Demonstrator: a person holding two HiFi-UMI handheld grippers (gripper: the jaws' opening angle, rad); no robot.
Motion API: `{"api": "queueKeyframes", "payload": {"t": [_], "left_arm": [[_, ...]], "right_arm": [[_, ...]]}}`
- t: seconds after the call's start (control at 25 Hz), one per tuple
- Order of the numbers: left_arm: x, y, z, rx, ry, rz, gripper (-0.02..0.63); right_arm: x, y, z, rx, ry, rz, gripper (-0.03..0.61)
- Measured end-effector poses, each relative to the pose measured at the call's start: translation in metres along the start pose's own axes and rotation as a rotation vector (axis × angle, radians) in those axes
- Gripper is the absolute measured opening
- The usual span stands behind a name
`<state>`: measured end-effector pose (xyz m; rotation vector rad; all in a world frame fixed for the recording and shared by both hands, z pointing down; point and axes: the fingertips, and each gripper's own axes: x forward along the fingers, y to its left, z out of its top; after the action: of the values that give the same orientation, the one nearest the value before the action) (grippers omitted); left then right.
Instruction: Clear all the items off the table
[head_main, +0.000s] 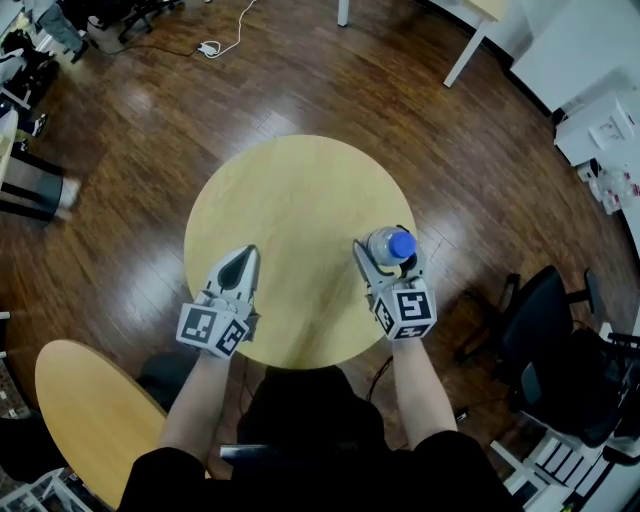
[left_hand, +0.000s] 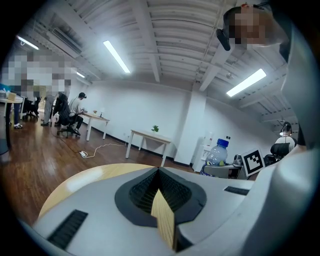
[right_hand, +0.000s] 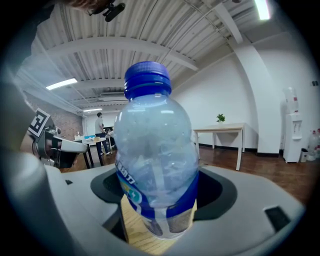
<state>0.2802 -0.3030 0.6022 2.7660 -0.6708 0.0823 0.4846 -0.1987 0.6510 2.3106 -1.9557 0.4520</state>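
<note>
A clear water bottle (head_main: 385, 247) with a blue cap and blue label stands upright between the jaws of my right gripper (head_main: 388, 258), over the right side of the round wooden table (head_main: 290, 190). In the right gripper view the bottle (right_hand: 155, 150) fills the middle and the jaws of my right gripper (right_hand: 157, 205) close round its lower body. My left gripper (head_main: 243, 256) is over the table's front left part, shut with nothing in it. In the left gripper view my left gripper (left_hand: 159, 174) has its jaws together, and the bottle (left_hand: 218, 152) shows off to the right.
A black office chair (head_main: 545, 330) stands to the right of the table. A second wooden table top (head_main: 90, 410) sits at the lower left. A white cable and plug (head_main: 210, 47) lie on the dark wood floor beyond. White furniture (head_main: 600, 130) lines the right wall.
</note>
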Motion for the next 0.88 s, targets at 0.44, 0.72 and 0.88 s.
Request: {"api": "queueKeyframes", "payload": {"t": [0.44, 0.72, 0.88], "left_arm": [[-0.048, -0.014, 0.060, 0.014, -0.149, 0.105, 0.000], [-0.096, 0.006, 0.117, 0.097, -0.253, 0.187, 0.000], [-0.139, 0.028, 0.149, 0.133, -0.315, 0.265, 0.000]], "right_arm": [[-0.039, 0.027, 0.076, -0.071, -0.074, 0.112, 0.388], [-0.033, 0.081, 0.124, -0.129, -0.149, 0.234, 0.387], [-0.025, 0.127, 0.161, -0.167, -0.219, 0.303, 0.387]]}}
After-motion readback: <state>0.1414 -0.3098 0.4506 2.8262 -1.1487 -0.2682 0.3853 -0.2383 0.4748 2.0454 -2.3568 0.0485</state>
